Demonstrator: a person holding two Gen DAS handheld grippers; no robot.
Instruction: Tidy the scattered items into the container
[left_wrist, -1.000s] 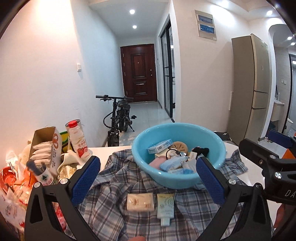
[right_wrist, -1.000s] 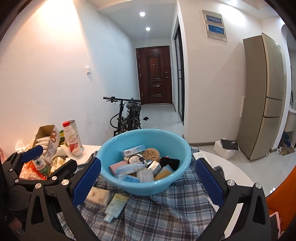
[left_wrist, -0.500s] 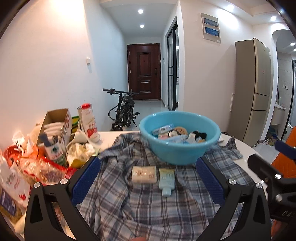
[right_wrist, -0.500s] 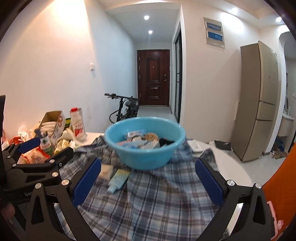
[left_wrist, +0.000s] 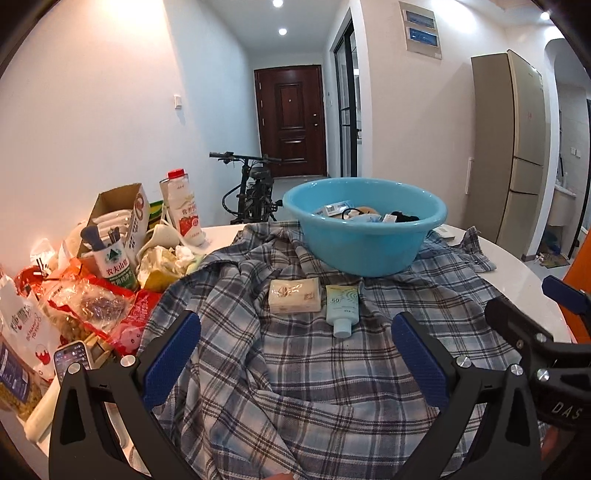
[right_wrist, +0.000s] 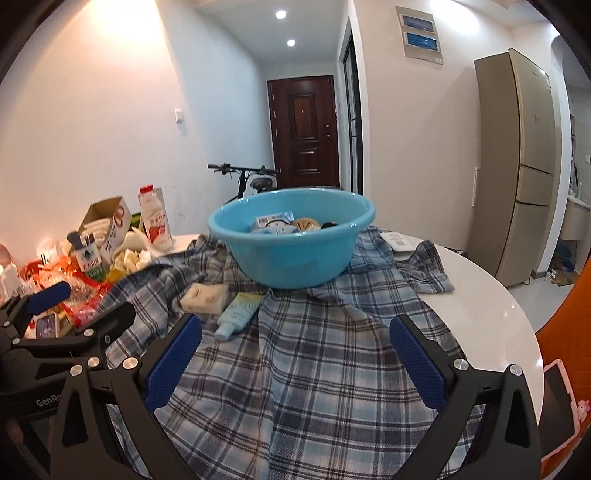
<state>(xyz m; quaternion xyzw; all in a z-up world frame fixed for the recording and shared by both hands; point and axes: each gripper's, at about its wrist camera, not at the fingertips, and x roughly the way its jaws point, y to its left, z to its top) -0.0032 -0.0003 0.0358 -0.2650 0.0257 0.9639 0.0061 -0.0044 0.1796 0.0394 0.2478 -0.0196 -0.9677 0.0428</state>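
Nearest, both tongs hang spread wide and hold nothing: the left tongs and the right tongs each show blue pads well apart above a rumpled plaid shirt that covers most of the white round worktop. In the left view the right tongs appear at the right edge; in the right view the left tongs sit at the left edge, so the two are side by side.

A little farther, on the shirt, lie a cream soap bar and, just to its right, a pale blue tube with its cap pointing near. Both lie outside the container, just in front of it.

Beyond them the blue basin stands upright on the shirt, with several small items inside, among them a small white box, a round tan piece and something black.

To the left, off the shirt, a heap of snack bags, a phone, a green-labelled bottle, an open carton and a red-capped drink bottle crowd the worktop. A white remote lies far right of the basin.

Farthest: a bicycle, a dark door and a fridge
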